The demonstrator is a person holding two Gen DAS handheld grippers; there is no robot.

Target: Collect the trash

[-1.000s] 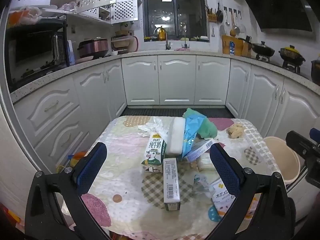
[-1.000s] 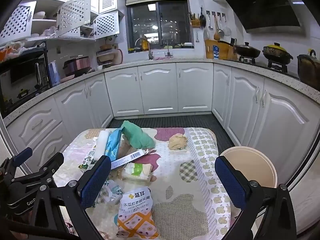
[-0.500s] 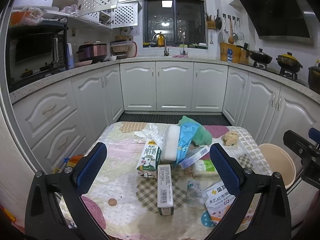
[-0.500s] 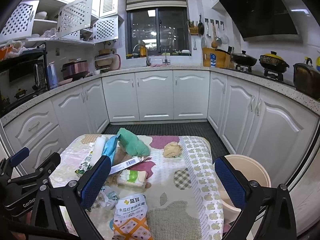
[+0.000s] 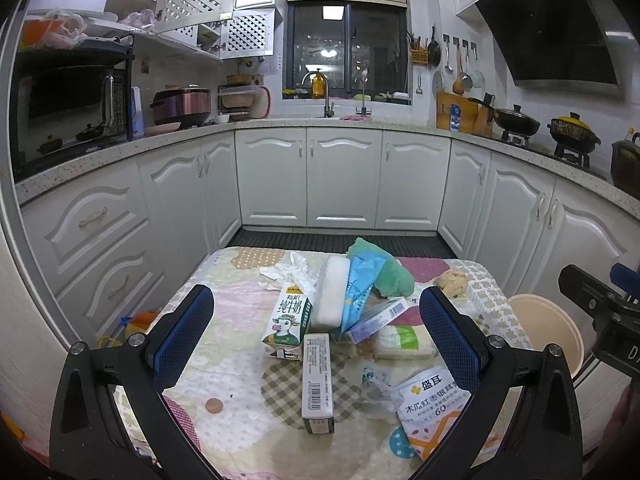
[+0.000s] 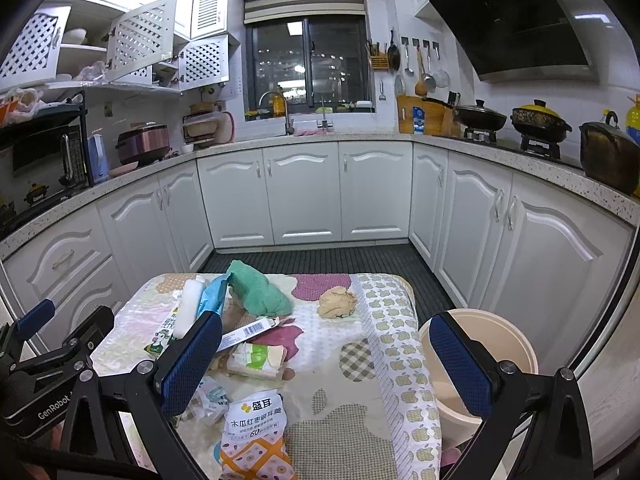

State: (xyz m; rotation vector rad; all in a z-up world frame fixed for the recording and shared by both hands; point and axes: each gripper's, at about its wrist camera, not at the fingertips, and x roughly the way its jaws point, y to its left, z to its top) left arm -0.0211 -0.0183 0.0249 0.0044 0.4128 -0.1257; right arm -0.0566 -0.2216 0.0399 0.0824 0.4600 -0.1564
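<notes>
Over the last second both cameras had lifted and drawn back from the table (image 5: 224, 364) — the trash lay lower and a little further off in each view, so no pick had begun and everything was still uncollected. The left gripper (image 5: 316, 336) and the right gripper (image 6: 326, 364) hovered at the near edge, fingers spread wide and empty. Counted on the cloth: one milk carton (image 5: 287, 320), one long box (image 5: 317, 380), one snack pouch (image 6: 254, 426), one green cloth (image 6: 258, 294), one brown wad (image 6: 336, 302) — and one beige bin (image 6: 490, 344) just right of the table.
</notes>
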